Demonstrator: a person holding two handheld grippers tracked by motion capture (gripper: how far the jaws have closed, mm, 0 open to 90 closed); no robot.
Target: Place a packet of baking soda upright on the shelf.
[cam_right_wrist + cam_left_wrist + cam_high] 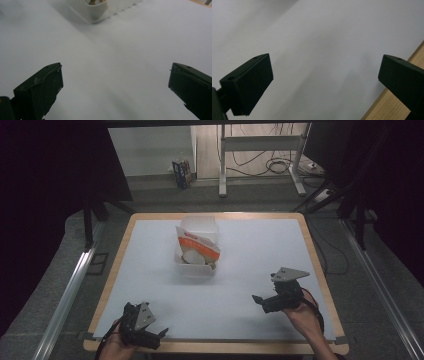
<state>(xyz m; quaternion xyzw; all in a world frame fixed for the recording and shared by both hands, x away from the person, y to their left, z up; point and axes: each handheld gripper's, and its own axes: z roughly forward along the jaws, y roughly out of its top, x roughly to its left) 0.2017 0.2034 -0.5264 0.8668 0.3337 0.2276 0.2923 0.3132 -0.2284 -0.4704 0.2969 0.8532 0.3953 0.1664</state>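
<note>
A table with a pale wooden rim [320, 270] carries a white sheet [250, 265] that covers nearly all of its top. The landmark here is a white open box [196, 262], sitting slightly left of the sheet's middle and toward the far side. Its lid stands open at the back. Inside it leans an orange-and-white packet [199, 245] above a pale rounded item [193, 257] that is too small to identify.

The left gripper [159, 336] lies well apart from the box, toward the person and to the left, at the table's near edge. A hand [116, 347] holds it from below, and a grey three-cornered plate tops it. In the left gripper view its two black jaws stand wide apart with nothing between them. Beneath them is plain white sheet, with a strip of wooden rim [387, 105] at the lower right.

The right gripper [257, 300] sits near the person and to the right of the box, also well apart from it. A hand [300, 312] grips it, and its own grey plate rises above it. In the right gripper view its jaws are likewise spread wide and empty over bare sheet. A corner of the white box [95, 11] shows at the top of that view, well ahead of the jaws.

Beyond the table, grey floor, cables and a metal stand [260, 145] are visible.
</note>
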